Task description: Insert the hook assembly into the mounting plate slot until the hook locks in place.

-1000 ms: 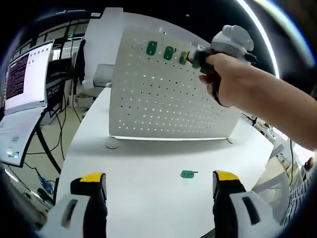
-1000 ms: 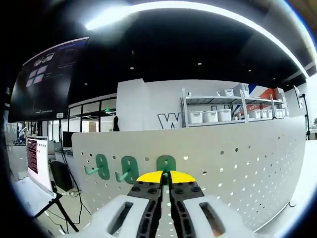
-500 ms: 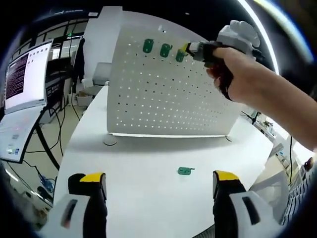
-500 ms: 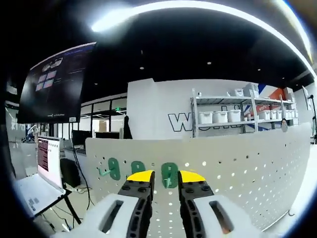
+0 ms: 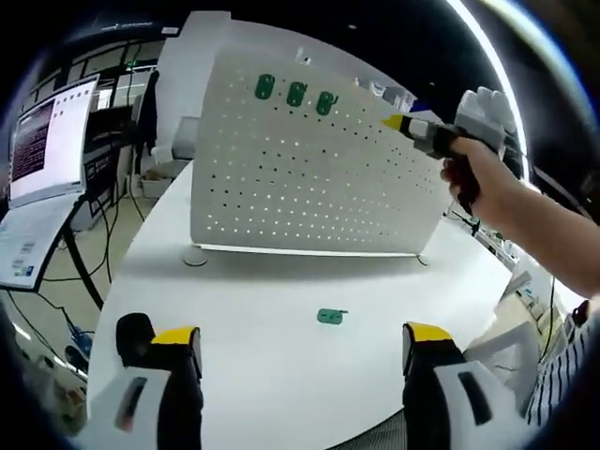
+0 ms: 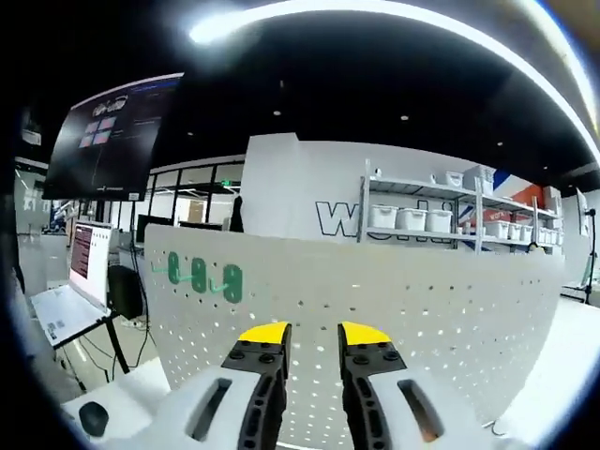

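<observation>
On the smooth white desk (image 5: 281,319) a tall white perforated mounting plate (image 5: 309,178) stands upright, a thin metal-looking sheet dotted with rows of small round holes. Along the plate's top edge three green hook assemblies (image 5: 294,94) sit side by side in the holes, flat rounded tabs of matte plastic; from the right gripper view (image 6: 200,275) their pegs stick out from the plate. A fourth green hook (image 5: 330,317) lies flat on the desk in front of the plate, well apart from it. To the right of the plate the right hand-held gripper (image 5: 397,122), grey with yellow tips, is held by a person's hand (image 5: 478,173) near the plate's upper right corner; its jaws stand apart with nothing between them (image 6: 306,335). The left hand-held gripper (image 5: 302,337) has its black, yellow-tipped jaws spread wide and empty over the desk's near edge. Left of the plate a monitor (image 5: 42,141) glows
</observation>
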The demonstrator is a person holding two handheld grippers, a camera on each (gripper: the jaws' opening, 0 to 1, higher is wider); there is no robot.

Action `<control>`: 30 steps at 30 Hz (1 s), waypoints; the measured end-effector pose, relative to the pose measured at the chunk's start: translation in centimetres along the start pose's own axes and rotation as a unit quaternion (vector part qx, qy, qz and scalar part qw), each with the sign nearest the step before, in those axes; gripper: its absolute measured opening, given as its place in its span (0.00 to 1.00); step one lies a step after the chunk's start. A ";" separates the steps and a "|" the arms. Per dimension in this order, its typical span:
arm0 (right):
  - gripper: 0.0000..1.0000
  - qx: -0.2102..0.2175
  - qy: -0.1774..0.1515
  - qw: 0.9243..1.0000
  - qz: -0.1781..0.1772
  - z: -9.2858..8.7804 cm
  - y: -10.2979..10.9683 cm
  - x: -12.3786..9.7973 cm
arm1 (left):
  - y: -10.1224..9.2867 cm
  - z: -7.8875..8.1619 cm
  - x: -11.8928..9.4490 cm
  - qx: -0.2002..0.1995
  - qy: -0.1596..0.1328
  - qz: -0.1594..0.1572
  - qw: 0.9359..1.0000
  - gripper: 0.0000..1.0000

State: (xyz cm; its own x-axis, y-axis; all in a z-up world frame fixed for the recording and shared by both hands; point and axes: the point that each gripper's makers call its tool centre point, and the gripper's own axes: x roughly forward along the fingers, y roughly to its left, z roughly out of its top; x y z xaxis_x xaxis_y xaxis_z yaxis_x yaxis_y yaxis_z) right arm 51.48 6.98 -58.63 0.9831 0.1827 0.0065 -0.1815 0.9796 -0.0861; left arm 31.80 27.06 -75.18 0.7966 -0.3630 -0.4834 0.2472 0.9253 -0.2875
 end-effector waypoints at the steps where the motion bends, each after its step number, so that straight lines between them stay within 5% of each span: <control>1: 0.18 -0.010 0.006 1.000 0.001 -0.4 -0.2 -0.4 | -0.3 0.0 -0.1 0.000 0.000 -0.002 1.000 0.91; 11: 0.20 -0.081 0.069 0.993 0.045 -4.9 -1.8 -4.9 | -2.2 -0.9 -0.3 0.008 0.022 -0.023 0.999 0.91; 17: 0.20 -0.046 0.124 0.990 0.053 -8.8 -2.6 -7.7 | -2.7 -1.4 -0.7 0.012 0.028 -0.026 0.999 0.91; 30: 0.23 -0.047 0.192 0.975 0.098 -13.6 -1.1 -11.8 | -3.8 -2.7 -1.6 0.004 0.043 -0.035 0.998 0.91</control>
State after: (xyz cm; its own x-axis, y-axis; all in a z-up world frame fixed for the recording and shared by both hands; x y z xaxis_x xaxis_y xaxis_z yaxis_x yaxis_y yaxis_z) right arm 40.36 2.65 -72.12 0.8689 0.3038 -0.3908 -0.3819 0.9137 -0.1389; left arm 28.12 23.77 -75.56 0.7262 -0.4354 -0.5321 0.3055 0.8977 -0.3175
